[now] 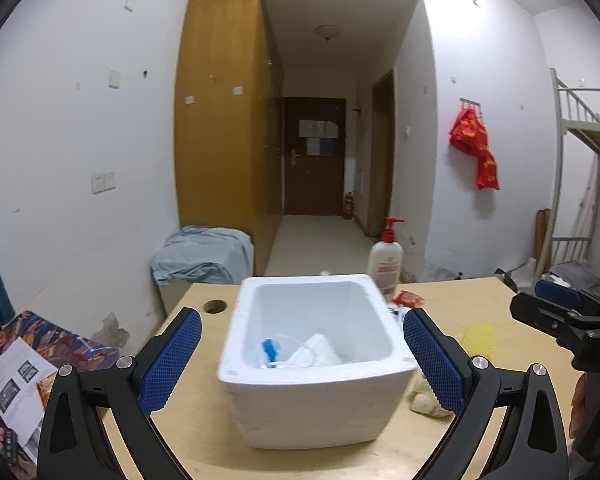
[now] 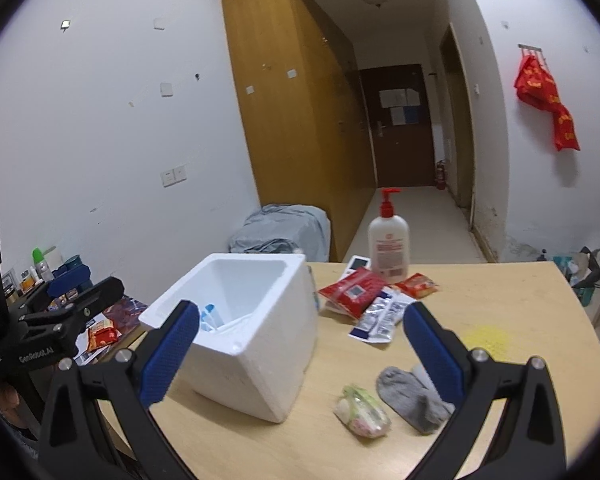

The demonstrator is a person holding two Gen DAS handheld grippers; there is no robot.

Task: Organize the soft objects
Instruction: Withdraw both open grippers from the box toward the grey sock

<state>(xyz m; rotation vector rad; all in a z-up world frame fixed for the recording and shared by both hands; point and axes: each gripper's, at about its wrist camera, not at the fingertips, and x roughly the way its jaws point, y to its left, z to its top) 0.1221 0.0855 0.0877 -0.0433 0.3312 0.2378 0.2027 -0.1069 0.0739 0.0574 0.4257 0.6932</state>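
A white foam box [image 1: 312, 360] stands on the wooden table [image 1: 480, 304]; it also shows in the right wrist view [image 2: 256, 332]. White masks and a blue item [image 1: 300, 354] lie inside it. My left gripper [image 1: 302, 356] is open and empty, its jaws on either side of the box, above it. My right gripper [image 2: 300, 352] is open and empty, above the table. A grey sock [image 2: 412, 398] and a small crumpled green-white packet [image 2: 362, 406] lie right of the box. The right gripper also shows in the left wrist view [image 1: 560, 312].
Red snack packets [image 2: 352, 290], a silver-blue sachet [image 2: 380, 314] and a pump bottle [image 2: 388, 246] stand behind the box. A yellow stain [image 2: 486, 336] marks the table. A cluttered side table [image 1: 16, 368] is to the left. A cable hole [image 1: 215, 306] is at the back left.
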